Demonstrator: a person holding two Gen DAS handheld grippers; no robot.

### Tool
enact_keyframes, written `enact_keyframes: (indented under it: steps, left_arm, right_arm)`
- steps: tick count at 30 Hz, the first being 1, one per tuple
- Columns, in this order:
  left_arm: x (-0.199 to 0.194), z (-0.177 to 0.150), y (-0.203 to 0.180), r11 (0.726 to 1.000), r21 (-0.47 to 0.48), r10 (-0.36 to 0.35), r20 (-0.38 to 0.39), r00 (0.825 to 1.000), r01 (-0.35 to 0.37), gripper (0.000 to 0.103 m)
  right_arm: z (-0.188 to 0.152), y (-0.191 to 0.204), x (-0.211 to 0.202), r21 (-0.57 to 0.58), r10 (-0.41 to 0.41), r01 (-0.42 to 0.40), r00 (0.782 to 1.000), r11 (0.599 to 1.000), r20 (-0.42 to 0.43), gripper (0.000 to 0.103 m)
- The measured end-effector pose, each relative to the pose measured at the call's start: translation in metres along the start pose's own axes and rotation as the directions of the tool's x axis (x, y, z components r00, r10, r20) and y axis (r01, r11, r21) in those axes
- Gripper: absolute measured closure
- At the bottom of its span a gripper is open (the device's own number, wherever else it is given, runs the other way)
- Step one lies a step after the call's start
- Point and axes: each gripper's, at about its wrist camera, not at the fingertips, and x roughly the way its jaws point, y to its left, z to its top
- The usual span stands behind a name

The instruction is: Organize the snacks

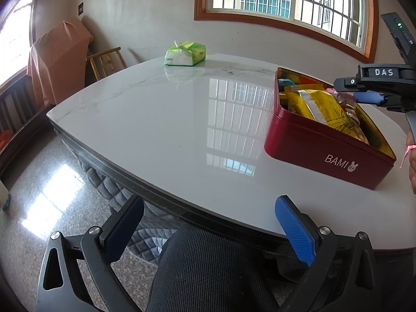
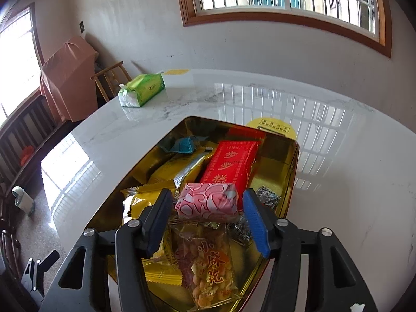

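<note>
A red BAMI tin [image 1: 322, 153] with a gold inside [image 2: 275, 166] stands on the white table, full of snacks. My right gripper [image 2: 208, 202] hovers over the tin with its jaws apart, a pink patterned snack pack [image 2: 208, 201] lying between them; small gaps show at each pad. Around it lie a red pack [image 2: 231, 163], yellow packs [image 2: 145, 200] and a clear twist-snack bag [image 2: 208, 262]. In the left wrist view the right gripper [image 1: 374, 96] is over the tin's far side. My left gripper [image 1: 210, 223] is open and empty, below the table's near edge, above a knee.
A green tissue pack [image 1: 186, 54] lies at the table's far side, also in the right wrist view [image 2: 141, 91]. A yellow round sticker [image 2: 275, 128] is behind the tin. A wooden chair [image 1: 105, 62] and a covered object [image 1: 59, 59] stand at the left wall.
</note>
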Motion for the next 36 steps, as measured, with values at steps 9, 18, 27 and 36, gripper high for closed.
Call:
enact_keyframes:
  steps: [9,18,27,36]
  left_arm:
    - [0.000,0.000,-0.003,1.000,0.009,0.022,0.001,1.000,-0.022,0.001]
    - [-0.005,0.010,-0.007,0.997,0.048,0.063,-0.032,0.998,-0.061,0.001]
    - [-0.067,0.058,-0.018,0.995,0.097,-0.017,0.110,0.994,0.006,0.001]
    - [-0.141,0.091,-0.041,0.982,0.174,-0.117,0.286,0.951,0.068,0.001]
  right_arm:
    - [-0.024,0.020,-0.052,-0.064,-0.027,0.035,0.992,0.997,0.119,0.028]
    - [-0.059,0.039,-0.125,-0.093,-0.139,0.178,0.936,0.980,0.324,0.006]
    - [-0.067,0.044,-0.176,-0.081,-0.193,0.255,0.874,0.964,0.446,0.001]
    - [-0.065,0.031,-0.223,-0.031,-0.213,0.266,0.831,0.963,0.514,0.001]
